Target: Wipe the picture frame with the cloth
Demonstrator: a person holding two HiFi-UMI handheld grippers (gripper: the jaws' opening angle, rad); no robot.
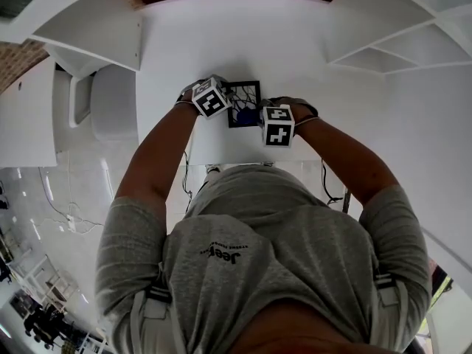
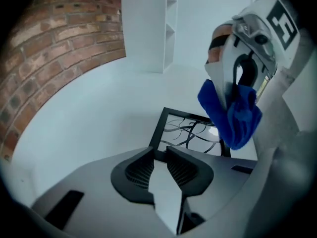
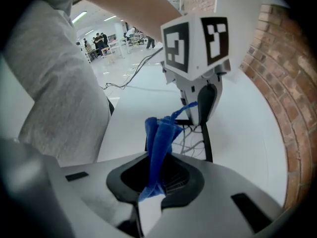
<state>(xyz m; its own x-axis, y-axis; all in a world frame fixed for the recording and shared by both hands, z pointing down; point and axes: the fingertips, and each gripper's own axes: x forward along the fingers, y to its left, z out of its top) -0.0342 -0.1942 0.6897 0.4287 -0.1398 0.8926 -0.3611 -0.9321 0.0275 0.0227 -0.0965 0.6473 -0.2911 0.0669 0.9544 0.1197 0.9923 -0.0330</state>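
Wiping step in hand: the left tongs clamp a corner of the black-rimmed, glass-fronted picture frame over the white table, while the right tongs, closed on the crumpled blue cloth, hold it at the glass, so the next move probably calls for a steady sweep across.

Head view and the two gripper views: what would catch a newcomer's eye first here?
The bright blue cloth stands out most, pinched in the jaws of the right gripper and held close to the picture frame. Next comes that black frame with its tangle of dark lines, clamped at its edge by the left gripper, set against the plain white table.
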